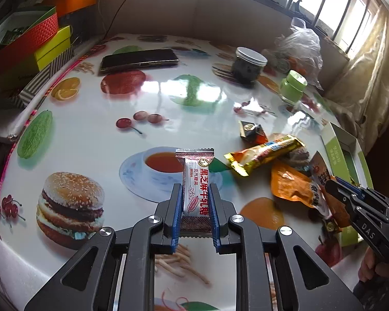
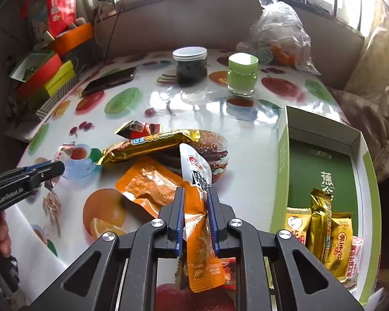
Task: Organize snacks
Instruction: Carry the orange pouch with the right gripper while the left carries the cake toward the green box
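Observation:
My left gripper (image 1: 195,189) is shut on a white and red nougat candy packet (image 1: 195,181), held above the table. My right gripper (image 2: 196,194) is shut on an orange and white snack pouch (image 2: 198,197), left of the green box. It also shows at the right of the left wrist view (image 1: 332,181). On the table lie a long gold bar (image 2: 147,143), a flat orange packet (image 2: 150,184) and a small dark packet (image 2: 138,129). The open green box (image 2: 321,165) holds several gold and yellow snacks (image 2: 321,230) at its near end.
A dark jar with a white lid (image 2: 190,62), a green jar (image 2: 242,73) and a clear plastic bag (image 2: 280,31) stand at the back. A phone (image 2: 109,80) lies at the back left. Coloured boxes (image 2: 46,75) are stacked beyond the table's left edge.

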Demonstrator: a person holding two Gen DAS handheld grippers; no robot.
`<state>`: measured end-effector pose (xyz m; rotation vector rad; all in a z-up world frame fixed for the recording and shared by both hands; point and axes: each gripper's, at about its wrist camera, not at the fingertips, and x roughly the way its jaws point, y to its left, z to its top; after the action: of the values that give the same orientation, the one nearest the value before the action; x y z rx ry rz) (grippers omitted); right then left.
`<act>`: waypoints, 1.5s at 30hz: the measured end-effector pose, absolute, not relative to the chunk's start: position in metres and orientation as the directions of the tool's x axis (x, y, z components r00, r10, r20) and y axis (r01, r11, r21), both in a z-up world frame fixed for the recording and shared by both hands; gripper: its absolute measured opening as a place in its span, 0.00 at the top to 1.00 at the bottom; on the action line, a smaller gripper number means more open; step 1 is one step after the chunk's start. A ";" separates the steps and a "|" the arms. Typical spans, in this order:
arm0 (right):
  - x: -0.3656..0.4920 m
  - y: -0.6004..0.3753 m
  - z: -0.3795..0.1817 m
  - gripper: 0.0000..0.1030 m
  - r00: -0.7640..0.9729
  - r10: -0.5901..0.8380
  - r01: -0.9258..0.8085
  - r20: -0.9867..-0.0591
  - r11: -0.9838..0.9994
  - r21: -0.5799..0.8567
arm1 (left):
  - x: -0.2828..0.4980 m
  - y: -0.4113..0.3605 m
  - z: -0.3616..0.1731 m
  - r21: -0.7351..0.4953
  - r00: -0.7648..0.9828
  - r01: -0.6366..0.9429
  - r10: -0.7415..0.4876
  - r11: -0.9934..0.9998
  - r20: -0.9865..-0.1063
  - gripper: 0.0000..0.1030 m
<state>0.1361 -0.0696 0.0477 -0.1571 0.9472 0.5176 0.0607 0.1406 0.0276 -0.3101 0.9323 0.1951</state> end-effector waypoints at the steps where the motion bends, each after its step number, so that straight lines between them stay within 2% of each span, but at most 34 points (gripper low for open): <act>1: 0.135 -0.071 0.049 0.87 0.478 0.355 -0.485 -0.803 0.869 0.095 | 0.060 0.138 0.029 -0.178 0.587 -0.289 0.027 0.941 -0.809 0.80; 22: 0.110 -0.086 0.082 0.89 0.582 0.361 -0.461 -0.728 0.885 0.070 | 0.060 0.092 0.055 -0.163 0.629 -0.177 -0.016 0.971 -0.777 0.80; 45: 0.094 -0.137 0.117 0.89 0.719 0.252 -0.355 -0.648 0.934 -0.030 | 0.082 0.012 0.083 -0.162 0.658 0.017 -0.134 0.987 -0.741 0.80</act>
<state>0.0945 -0.1365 0.1167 -0.1569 0.6921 0.3372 0.0818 0.0116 0.0825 -0.1457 0.8489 -0.0858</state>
